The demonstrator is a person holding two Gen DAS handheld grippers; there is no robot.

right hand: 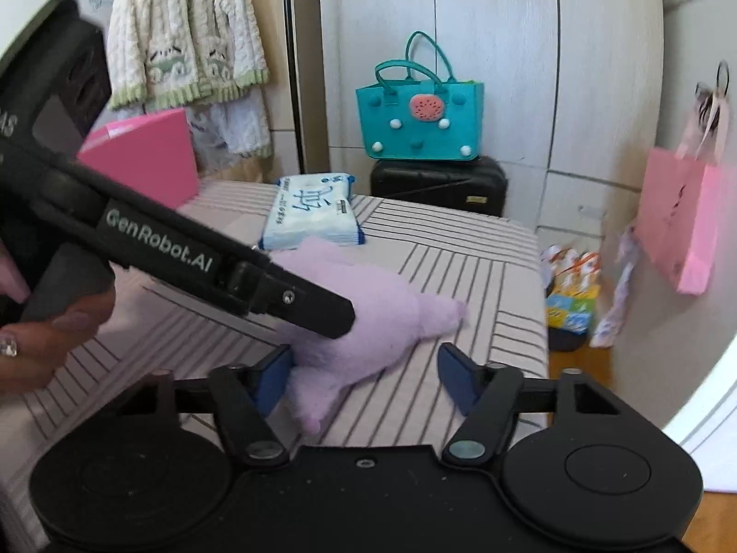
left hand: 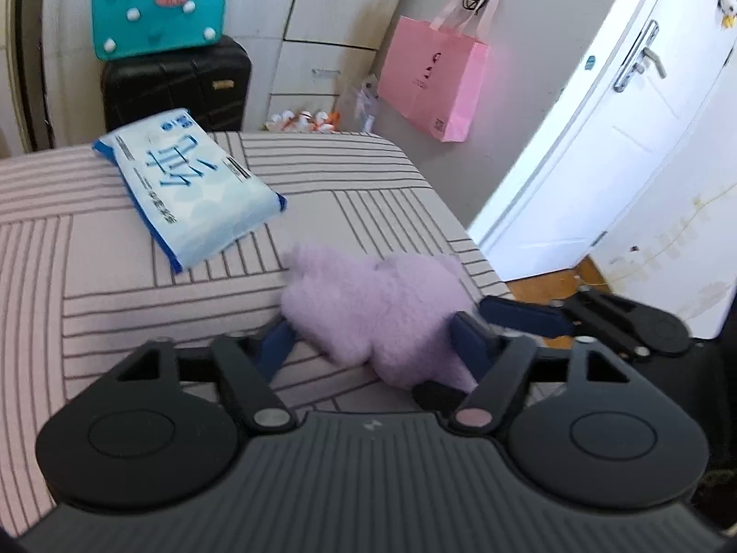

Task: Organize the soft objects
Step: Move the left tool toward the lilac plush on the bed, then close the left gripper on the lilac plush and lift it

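A fluffy lilac plush toy [left hand: 368, 308] lies on the striped pink bedcover [left hand: 138, 249], near its right edge. My left gripper [left hand: 371, 338] is open, its blue fingers on either side of the plush. The right gripper's finger [left hand: 520, 313] reaches in from the right, next to the plush. In the right wrist view my right gripper [right hand: 366, 375] is open, with the plush [right hand: 368, 318] lying between its fingers, close to the left one. The left gripper's arm [right hand: 230, 267] crosses over the plush there. A blue-and-white tissue pack [left hand: 193, 184] lies further back on the bed.
A teal felt bag [right hand: 421, 115] sits on a black suitcase [right hand: 437, 184] behind the bed. A pink paper bag [left hand: 433, 78] hangs on the wall. A white door [left hand: 599, 115] stands to the right. A pink box [right hand: 147, 156] lies at the bed's far left.
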